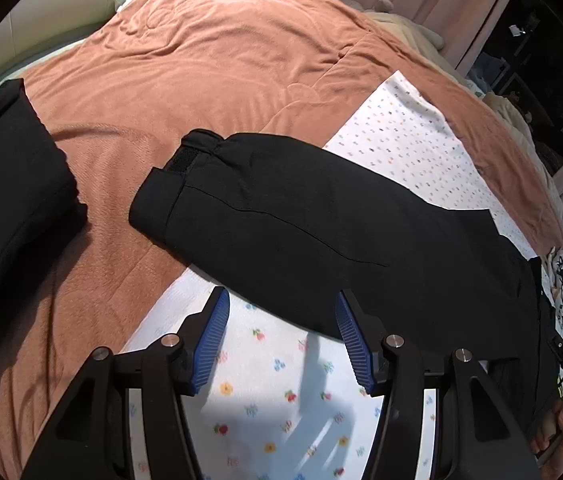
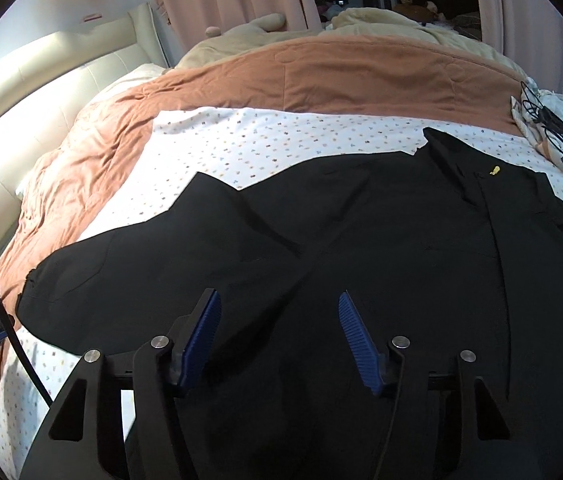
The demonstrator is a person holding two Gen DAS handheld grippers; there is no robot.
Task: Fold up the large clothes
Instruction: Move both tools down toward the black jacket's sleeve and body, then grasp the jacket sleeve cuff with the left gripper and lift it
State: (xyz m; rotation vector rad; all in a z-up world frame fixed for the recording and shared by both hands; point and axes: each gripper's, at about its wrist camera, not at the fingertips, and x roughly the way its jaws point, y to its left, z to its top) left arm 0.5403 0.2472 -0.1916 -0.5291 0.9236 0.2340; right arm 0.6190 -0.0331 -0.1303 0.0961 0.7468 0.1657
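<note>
1. At the far left of the left wrist view, another piece of black clothing [image 1: 5, 184] lies on the orange blanket [image 1: 209, 64] that covers the bed.
2. Right of it, the black jacket's sleeve [image 1: 265, 208] stretches across the floral white sheet [image 1: 273, 392], its cuff [image 1: 185, 160] resting on the blanket.
3. The left gripper [image 1: 279, 340] hangs over the sheet just beside the sleeve's lower edge, jaws parted with nothing between them.
4. In the right wrist view, the black jacket [image 2: 361, 240] lies spread flat on the sheet, with the sleeve reaching left and the collar with a small yellow mark [image 2: 494, 170] at upper right.
5. The right gripper [image 2: 279, 340] is above the jacket's body, jaws apart, with no cloth between them.
6. At the far right, a tangle of black cables [image 2: 553, 124] sits on a patterned cloth.
</note>
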